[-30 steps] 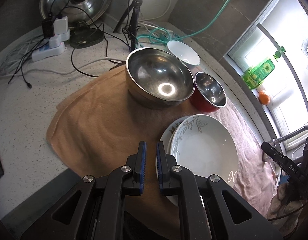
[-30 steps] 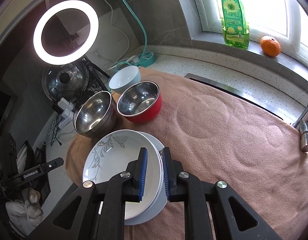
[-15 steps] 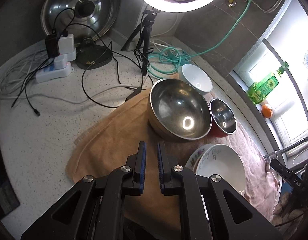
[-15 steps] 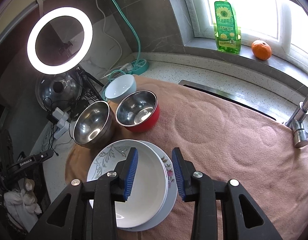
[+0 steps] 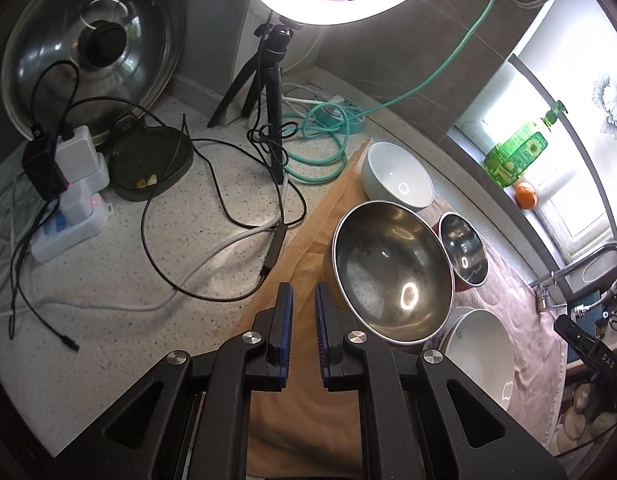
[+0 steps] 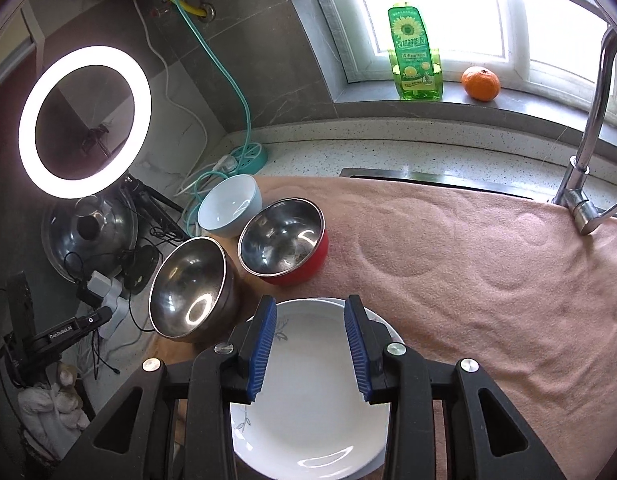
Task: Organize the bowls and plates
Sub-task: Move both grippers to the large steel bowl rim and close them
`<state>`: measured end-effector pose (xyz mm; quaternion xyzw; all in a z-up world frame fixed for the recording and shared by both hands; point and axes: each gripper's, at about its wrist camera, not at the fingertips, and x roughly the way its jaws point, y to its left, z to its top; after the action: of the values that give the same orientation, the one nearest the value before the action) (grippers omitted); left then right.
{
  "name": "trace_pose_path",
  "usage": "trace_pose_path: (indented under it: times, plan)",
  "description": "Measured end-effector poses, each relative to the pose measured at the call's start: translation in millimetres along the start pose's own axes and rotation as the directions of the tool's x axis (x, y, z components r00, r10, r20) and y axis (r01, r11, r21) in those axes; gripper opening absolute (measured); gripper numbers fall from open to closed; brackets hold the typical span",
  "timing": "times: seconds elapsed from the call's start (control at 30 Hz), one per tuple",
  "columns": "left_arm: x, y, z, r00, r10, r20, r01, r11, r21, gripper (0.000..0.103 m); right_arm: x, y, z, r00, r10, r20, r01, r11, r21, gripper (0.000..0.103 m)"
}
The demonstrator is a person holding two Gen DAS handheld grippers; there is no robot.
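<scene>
Two white plates [image 6: 308, 392] lie stacked on the towel, the upper one with a grey leaf pattern. My right gripper [image 6: 310, 312] hovers open over the upper plate, and its pads touch nothing. Beyond the plates stand a large steel bowl [image 6: 188, 284], a red bowl with a steel inside [image 6: 284, 240] and a pale blue bowl [image 6: 228, 204]. My left gripper [image 5: 303, 296] is shut and empty over the tan towel [image 5: 308, 420], just left of the large steel bowl [image 5: 392, 272]. The plates [image 5: 480, 356] sit to its lower right.
A pink towel [image 6: 468, 280] covers the counter up to the faucet [image 6: 584, 184]. A ring light on a tripod [image 5: 268, 80], loose cables [image 5: 212, 240], a power strip [image 5: 68, 224] and a pot lid [image 5: 92, 40] crowd the counter's left. A soap bottle [image 6: 414, 52] and an orange [image 6: 480, 84] sit on the sill.
My right gripper let go of the upper plate's rim and opened wide. My left gripper swung left, away from the plates, and now sits beside the large steel bowl.
</scene>
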<state>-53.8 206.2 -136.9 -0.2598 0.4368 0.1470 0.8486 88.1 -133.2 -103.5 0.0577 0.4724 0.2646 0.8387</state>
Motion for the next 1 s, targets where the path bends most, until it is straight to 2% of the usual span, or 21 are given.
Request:
trace_pose_path:
  times: [0.33,0.73,1.0]
  plan:
    - [33,2,22,0.993,-0.091,-0.081,0.097,0.992,0.079,0.010,25,38,-7,0.999,0.025,-0.022,-0.024,0.998,0.066,0.032]
    - [60,-1,35,0.980,-0.134,-0.146,0.152,0.981,0.122,0.010,62,63,0,0.996,0.052,-0.066,-0.045,0.993,0.107,0.025]
    - [73,-6,43,0.977,-0.137,-0.163,0.162,0.975,0.153,0.010,98,71,3,0.990,0.070,-0.123,-0.052,0.988,0.143,0.019]
